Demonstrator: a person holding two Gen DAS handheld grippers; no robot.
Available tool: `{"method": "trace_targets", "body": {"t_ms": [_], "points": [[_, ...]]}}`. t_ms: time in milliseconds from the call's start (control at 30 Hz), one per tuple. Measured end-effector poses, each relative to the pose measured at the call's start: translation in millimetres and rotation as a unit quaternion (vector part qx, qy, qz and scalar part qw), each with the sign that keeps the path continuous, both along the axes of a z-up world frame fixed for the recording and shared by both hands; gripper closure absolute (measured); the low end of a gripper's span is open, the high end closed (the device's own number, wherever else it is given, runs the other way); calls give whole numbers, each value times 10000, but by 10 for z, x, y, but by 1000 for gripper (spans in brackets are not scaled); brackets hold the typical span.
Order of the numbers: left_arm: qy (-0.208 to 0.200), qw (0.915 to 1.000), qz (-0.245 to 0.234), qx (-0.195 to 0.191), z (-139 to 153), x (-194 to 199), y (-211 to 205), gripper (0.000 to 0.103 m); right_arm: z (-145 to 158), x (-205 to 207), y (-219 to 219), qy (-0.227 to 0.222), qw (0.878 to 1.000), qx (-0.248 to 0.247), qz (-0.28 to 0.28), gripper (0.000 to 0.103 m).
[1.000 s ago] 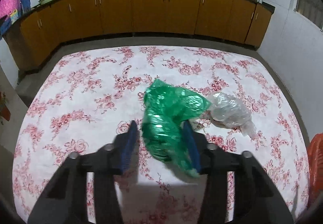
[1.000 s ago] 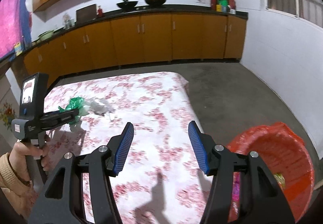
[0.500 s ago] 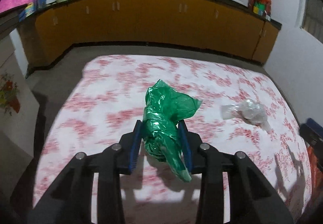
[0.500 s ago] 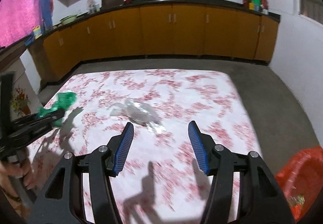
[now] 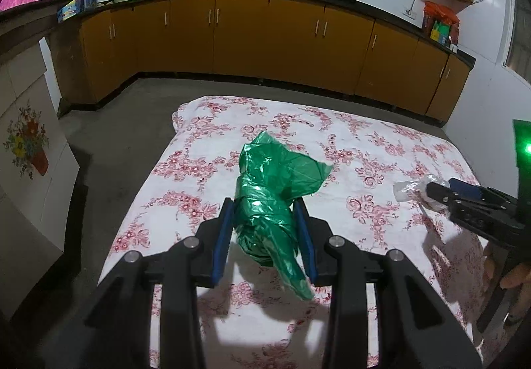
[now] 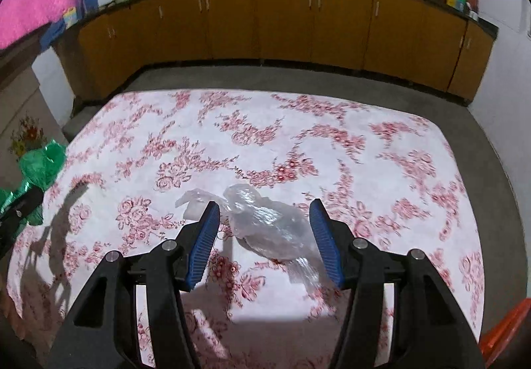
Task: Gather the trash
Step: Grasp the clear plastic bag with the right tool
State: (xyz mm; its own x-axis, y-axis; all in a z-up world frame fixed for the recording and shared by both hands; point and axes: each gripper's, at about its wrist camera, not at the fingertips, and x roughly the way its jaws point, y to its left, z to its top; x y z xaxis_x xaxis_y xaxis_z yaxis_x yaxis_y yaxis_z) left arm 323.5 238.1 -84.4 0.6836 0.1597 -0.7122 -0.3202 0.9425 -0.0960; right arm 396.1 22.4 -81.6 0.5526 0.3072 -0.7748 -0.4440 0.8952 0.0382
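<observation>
My left gripper [image 5: 264, 223] is shut on a crumpled green plastic bag [image 5: 272, 193] and holds it above the floral cloth [image 5: 199, 169]. The green bag also shows at the left edge of the right wrist view [image 6: 36, 166]. My right gripper [image 6: 265, 226] is open, its blue pads on either side of a clear plastic bag [image 6: 265, 223] that lies on the cloth [image 6: 365, 169]. In the left wrist view the clear bag [image 5: 411, 188] shows at the right gripper's tip [image 5: 441, 191].
An orange-lined trash bin [image 6: 507, 325] stands on the floor at the lower right. Brown cabinets [image 6: 298, 20] with pans and jars on the counter run along the far wall. A white panel with a flower picture [image 5: 28, 149] stands at the left.
My left gripper has closed on the green bag and lifted it back to the left. My right gripper has swung left from the bin and come down around the clear bag.
</observation>
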Motion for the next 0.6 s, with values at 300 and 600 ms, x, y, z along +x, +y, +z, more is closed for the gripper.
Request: {"method": "trace_targets", "body": {"t_ms": [300,600], "points": [[16,9999,-109,-35,-12,-8,-84,67,-60,-1,-55,178,9997,-124,83,69],[-41,9992,-383,-57,95,-48,-383,67,142,-323,-441,52,9998,116,-131,71]]}}
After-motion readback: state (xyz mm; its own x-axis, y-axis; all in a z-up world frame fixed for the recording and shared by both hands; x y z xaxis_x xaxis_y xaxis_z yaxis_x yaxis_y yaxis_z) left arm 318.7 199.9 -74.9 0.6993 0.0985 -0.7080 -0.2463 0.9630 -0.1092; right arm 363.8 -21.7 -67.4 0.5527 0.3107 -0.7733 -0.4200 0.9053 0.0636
